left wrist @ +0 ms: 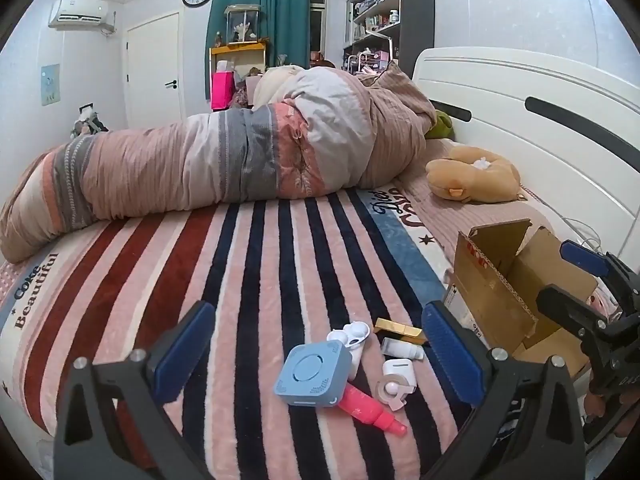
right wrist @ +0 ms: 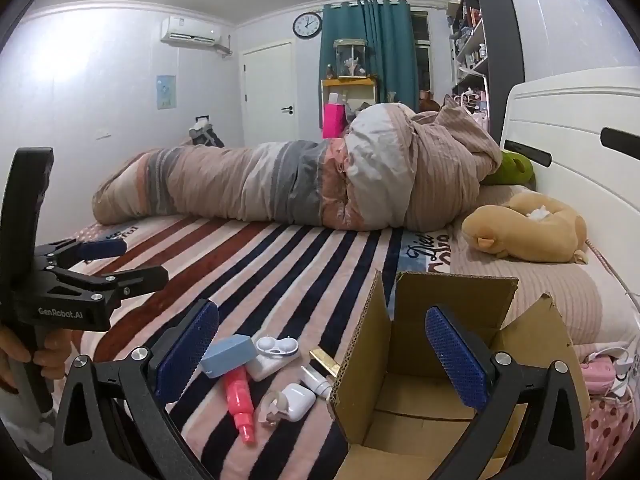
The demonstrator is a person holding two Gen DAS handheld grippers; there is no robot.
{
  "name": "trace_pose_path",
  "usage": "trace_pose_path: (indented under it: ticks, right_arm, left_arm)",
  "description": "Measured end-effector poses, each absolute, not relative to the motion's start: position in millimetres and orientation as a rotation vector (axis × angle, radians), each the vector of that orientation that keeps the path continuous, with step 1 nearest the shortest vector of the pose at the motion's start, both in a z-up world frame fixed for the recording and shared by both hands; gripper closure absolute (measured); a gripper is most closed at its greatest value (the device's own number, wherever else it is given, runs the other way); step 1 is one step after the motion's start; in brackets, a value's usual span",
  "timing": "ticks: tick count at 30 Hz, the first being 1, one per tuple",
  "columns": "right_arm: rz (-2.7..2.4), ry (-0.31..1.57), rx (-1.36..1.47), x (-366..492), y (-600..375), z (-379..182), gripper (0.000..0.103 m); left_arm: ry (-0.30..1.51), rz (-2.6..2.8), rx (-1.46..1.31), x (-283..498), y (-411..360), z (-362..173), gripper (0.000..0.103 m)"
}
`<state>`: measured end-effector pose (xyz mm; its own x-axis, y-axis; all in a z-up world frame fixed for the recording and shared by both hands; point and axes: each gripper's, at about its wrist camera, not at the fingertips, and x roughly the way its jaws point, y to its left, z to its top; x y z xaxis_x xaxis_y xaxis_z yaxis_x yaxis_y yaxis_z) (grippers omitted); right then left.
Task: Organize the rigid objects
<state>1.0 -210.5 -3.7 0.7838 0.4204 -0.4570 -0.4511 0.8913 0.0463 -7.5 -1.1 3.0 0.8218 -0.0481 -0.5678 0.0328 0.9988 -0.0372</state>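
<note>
A cluster of small objects lies on the striped blanket [left wrist: 256, 280]: a blue square box [left wrist: 312, 374], a pink spray bottle [left wrist: 368, 408], a white earbud case [left wrist: 398, 370], a small tape dispenser [left wrist: 394, 390], a white contact-lens case [left wrist: 352, 334], a gold bar [left wrist: 400, 330] and a white tube [left wrist: 402, 349]. An open cardboard box [right wrist: 432, 380] stands to their right. My left gripper [left wrist: 320, 352] is open above the cluster, empty. My right gripper [right wrist: 324, 354] is open over the box's left wall, empty.
A rolled quilt [left wrist: 224, 160] lies across the bed behind. A tan plush toy [left wrist: 474, 178] sits by the white headboard [left wrist: 520, 92]. A pink charger and cables [right wrist: 600, 372] lie at the right edge of the bed.
</note>
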Motion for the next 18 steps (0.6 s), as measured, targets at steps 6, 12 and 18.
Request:
trace_pose_path:
  ticks: [6,12,18]
  right_arm:
    - [0.471,0.470,-0.063,-2.8,-208.7,-0.9,0.000]
    - [0.485,0.465,-0.049,-4.2,-210.0,3.4,0.000]
    - [0.503,0.448,-0.028,-9.7,-211.2,7.9,0.000]
  left_arm:
    - [0.608,-0.044,-0.031,-6.8,0.3,2.9,0.000]
    - [0.610,-0.044,-0.032,-9.7,2.2,2.2,0.000]
    - [0.613,-0.045,-0.031,-11.5,2.6,1.8,0.000]
